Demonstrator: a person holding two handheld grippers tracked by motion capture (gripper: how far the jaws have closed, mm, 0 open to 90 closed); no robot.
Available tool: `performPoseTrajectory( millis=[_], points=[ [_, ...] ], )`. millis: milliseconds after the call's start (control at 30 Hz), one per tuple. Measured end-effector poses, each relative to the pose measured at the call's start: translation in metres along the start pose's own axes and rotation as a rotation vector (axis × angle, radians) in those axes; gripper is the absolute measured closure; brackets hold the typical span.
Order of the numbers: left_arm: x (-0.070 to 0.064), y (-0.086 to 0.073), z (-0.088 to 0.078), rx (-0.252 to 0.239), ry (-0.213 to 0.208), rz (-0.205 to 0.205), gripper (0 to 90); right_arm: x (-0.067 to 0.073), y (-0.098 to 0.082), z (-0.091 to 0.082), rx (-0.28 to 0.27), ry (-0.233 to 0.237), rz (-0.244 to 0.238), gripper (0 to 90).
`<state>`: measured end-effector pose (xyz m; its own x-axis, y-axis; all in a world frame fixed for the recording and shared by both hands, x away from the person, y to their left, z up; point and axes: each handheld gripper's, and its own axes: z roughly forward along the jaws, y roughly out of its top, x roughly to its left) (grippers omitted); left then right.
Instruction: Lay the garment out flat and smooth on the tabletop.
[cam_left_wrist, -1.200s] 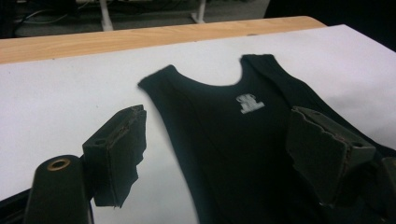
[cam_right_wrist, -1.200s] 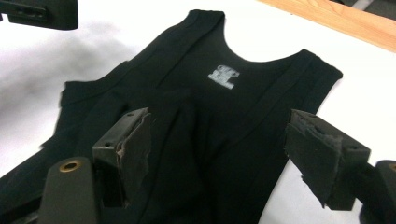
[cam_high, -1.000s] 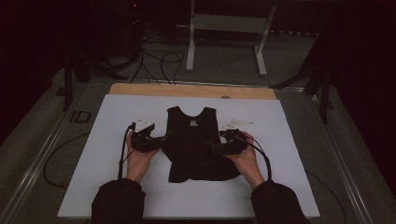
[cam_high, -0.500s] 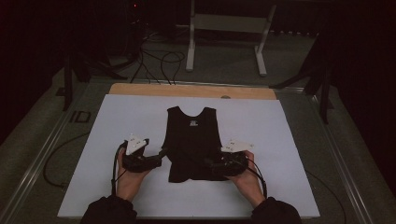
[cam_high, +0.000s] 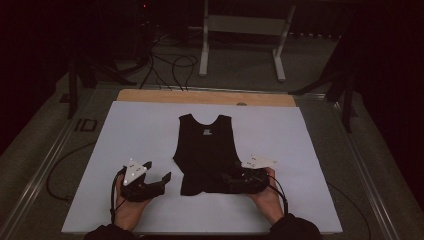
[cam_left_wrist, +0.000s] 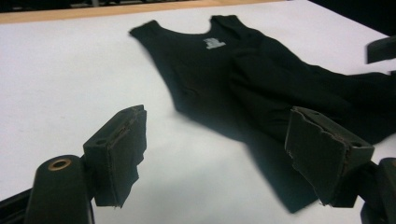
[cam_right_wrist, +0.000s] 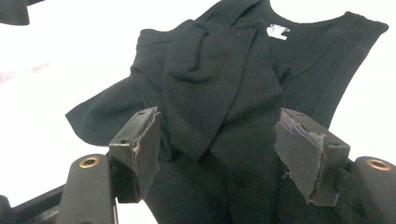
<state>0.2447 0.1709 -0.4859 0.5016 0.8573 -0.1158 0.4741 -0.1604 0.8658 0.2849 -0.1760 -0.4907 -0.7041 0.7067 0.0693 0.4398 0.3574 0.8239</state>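
Black tank top (cam_high: 207, 150) lies neck-away at mid-bench, its sides folded inward to a narrow strip; hem end still unfolded. Left tongs (cam_high: 156, 175) open over bare white sheet (cam_high: 130, 130), beside the hem's left corner. Right tongs (cam_high: 226, 180), jaws just closing, straddle the hem's right part, pads not pressing.

Tank top (cam_high: 206, 150) lies on the table (cam_high: 300, 135); left gripper (cam_high: 154, 175) beside its lower left, right gripper (cam_high: 227, 181) on its hem
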Motion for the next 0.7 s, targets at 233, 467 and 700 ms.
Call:
performPoseTrajectory(
  millis=[233,467,700],
  points=[
    [-0.004,-0.005,0.007,0.008,0.000,0.016,20.7,0.005,-0.004,0.008,0.036,0.019,-0.043,37.9],
    [-0.003,-0.006,0.008,0.004,0.006,0.020,21.1,0.008,-0.008,0.015,0.090,0.051,-0.069,49.0],
    [-0.003,-0.007,0.011,0.009,0.003,0.021,21.1,0.005,-0.010,0.025,0.126,0.061,-0.058,54.9]
  ],
)
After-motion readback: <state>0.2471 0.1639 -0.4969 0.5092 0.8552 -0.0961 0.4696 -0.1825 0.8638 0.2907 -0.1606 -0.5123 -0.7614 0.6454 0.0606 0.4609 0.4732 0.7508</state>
